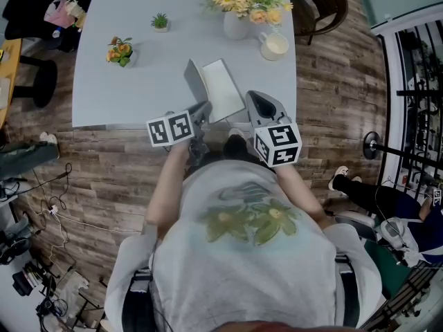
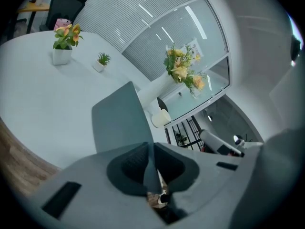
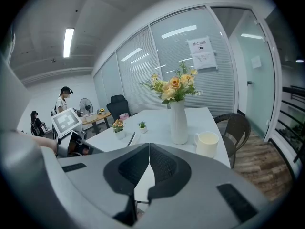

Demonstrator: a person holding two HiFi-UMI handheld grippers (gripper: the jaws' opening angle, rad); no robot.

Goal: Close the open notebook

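Observation:
The notebook (image 1: 223, 88) lies open near the table's front edge, white page up. Its grey cover (image 1: 195, 80) stands lifted on the left. In the left gripper view the cover (image 2: 120, 120) rises as a grey slab, and its thin edge runs down between the pads. My left gripper (image 1: 202, 109) (image 2: 151, 147) is shut on that cover at its near edge. My right gripper (image 1: 259, 106) (image 3: 149, 147) hovers just right of the notebook, shut with nothing in it. In the right gripper view the raised cover (image 3: 130, 139) shows edge-on beyond the jaws.
On the grey table (image 1: 138, 95) stand a vase of flowers (image 1: 237, 21), a white mug (image 1: 275, 45), a small green plant (image 1: 160, 22) and a potted flower (image 1: 120, 51). A wicker chair (image 1: 325, 2) is at the far right corner. People stand far off (image 3: 62, 99).

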